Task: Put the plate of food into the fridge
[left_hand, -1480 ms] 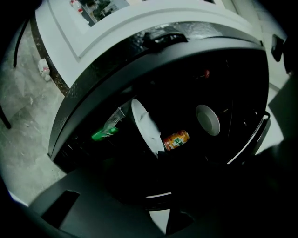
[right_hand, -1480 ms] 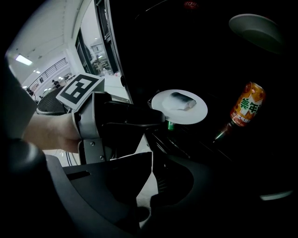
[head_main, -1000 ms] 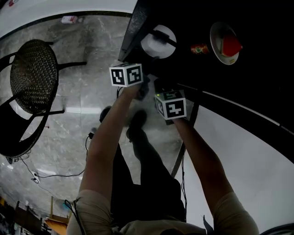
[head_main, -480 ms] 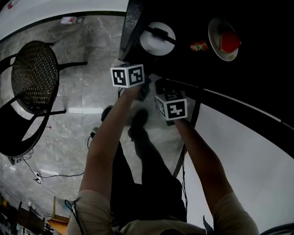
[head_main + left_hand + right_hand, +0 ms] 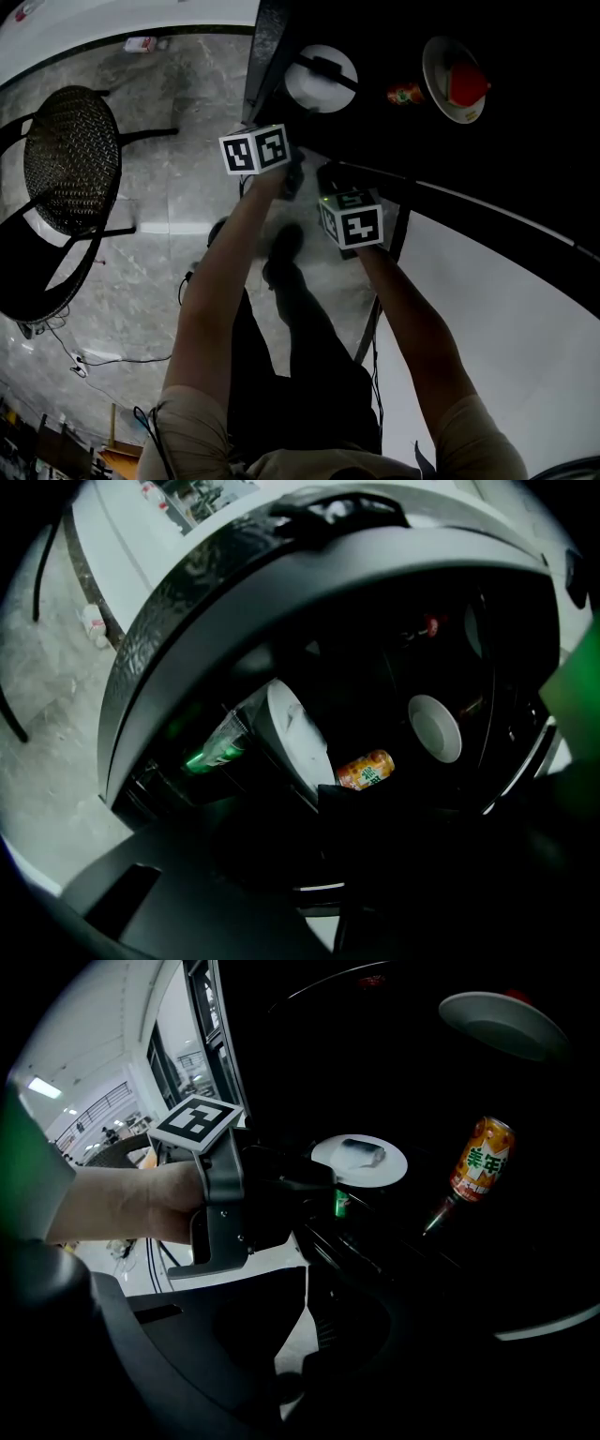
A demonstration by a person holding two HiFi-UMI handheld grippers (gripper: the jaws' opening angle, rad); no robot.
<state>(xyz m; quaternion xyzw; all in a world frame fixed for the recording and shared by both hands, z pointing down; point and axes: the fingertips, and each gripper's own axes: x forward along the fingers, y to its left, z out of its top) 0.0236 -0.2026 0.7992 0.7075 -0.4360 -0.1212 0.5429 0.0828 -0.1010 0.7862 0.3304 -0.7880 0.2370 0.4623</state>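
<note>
The left gripper (image 5: pixel 319 1185) pinches the rim of the plate (image 5: pixel 389 1168), which lies on the table (image 5: pixel 544 141) just ahead of it. The right gripper (image 5: pixel 306 1297), alongside, is pressed together and empty. The grasp looks made, so next comes a level lift toward the fridge.

We are holding the left gripper (image 5: pixel 296 174) and right gripper (image 5: pixel 330 176) by the dark surface's (image 5: pixel 525 141) near edge, white plate (image 5: pixel 322 89) beyond.

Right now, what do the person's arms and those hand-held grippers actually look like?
The left gripper and right gripper are mostly black, and each carries a white cube printed with black square markers. The left one has a grey housing, and a small green light glows on the right one. The arms are bare below short beige sleeves.
</note>
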